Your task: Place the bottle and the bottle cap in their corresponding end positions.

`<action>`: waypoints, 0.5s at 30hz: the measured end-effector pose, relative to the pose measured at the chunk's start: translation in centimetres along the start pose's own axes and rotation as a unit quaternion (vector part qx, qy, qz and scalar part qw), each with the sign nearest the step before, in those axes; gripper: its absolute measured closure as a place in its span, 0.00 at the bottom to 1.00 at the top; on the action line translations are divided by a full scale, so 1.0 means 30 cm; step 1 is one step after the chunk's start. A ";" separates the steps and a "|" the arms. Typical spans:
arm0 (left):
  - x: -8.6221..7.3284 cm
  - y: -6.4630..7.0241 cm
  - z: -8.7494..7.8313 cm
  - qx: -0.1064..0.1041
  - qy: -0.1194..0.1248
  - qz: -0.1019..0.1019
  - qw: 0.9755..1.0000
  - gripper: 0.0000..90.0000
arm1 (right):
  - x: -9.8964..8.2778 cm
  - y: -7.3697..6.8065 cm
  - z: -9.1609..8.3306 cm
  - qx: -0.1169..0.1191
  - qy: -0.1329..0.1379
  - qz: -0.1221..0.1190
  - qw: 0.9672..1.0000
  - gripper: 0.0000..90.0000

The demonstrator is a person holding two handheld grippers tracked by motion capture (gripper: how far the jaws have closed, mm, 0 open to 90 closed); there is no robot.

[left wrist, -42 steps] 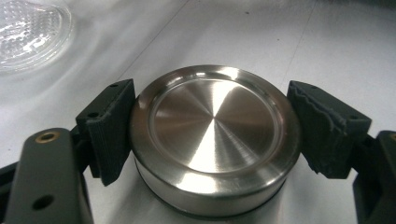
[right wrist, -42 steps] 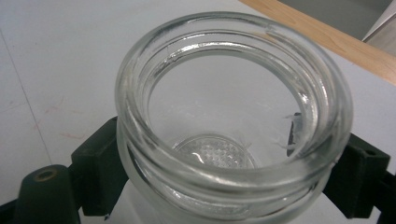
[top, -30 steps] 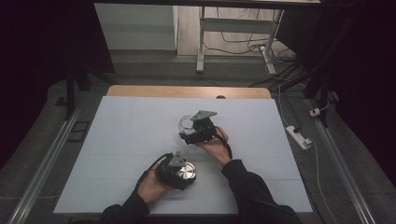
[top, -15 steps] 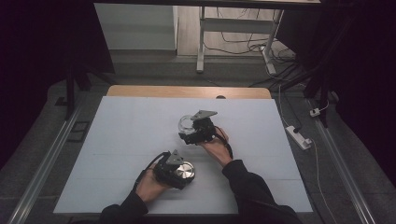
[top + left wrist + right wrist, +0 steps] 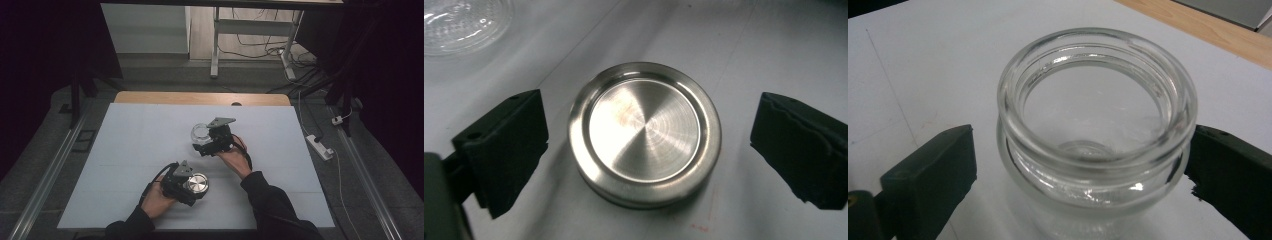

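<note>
- High view, from above the person's side: a clear glass jar (image 5: 201, 133) stands upright and lidless near the middle of the white bench (image 5: 130, 150), and nothing can be made out inside it.
- The right claw (image 5: 205, 142) lies at the jar, held by the person's right hand (image 5: 235, 160); its jaws have just been opening, with the jar between them.
- Nearer the person, a round metal lid (image 5: 197, 183) lies flat on the bench, well apart from the jar.
- The left claw (image 5: 192, 186) is at the lid, held by the left hand (image 5: 155, 202); its jaws have just been opening too, with the lid between them.
- A strip of bare wood (image 5: 200, 98) shows along the bench's far edge. Beyond it are grey floor, a metal table leg (image 5: 216, 45), loose cables and a white power strip (image 5: 320, 146); the room around is dark.
- Left gripper view: the lid (image 5: 644, 132) sits on the white surface between the two black jaws, which stand apart with a clear gap on each side. Its brushed top is slightly sunken inside a raised rim. Part of the glass jar (image 5: 464, 22) shows at the upper left corner.
- Right gripper view: the jar (image 5: 1095, 120) stands between the two black jaws. Its mouth is open and it is empty. The left jaw is clear of the glass; the right jaw is just beside it, and whether it touches cannot be told.
</note>
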State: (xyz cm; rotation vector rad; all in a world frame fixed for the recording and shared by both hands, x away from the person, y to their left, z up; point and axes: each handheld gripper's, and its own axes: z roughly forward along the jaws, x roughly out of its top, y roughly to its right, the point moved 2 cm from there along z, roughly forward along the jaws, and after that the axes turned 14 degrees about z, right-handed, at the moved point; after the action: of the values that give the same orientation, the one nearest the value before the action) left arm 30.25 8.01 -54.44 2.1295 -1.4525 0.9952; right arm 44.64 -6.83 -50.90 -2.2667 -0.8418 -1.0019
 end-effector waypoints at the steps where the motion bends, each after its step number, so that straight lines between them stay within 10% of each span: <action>1: -0.002 -0.001 -0.007 0.000 0.003 -0.002 1.000 0.02 | -0.001 0.000 -0.003 0.001 0.001 0.001 1.000 0.00; 15: -0.034 -0.025 -0.062 -0.010 0.025 -0.035 0.999 0.00 | -0.025 -0.007 -0.039 0.021 -0.012 0.020 1.000 0.00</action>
State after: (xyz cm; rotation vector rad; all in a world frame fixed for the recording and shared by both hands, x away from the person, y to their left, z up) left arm 30.08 10.17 -53.86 2.1107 -1.3487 0.9966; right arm 43.56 -7.69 -50.75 -2.2555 -0.8165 -0.9321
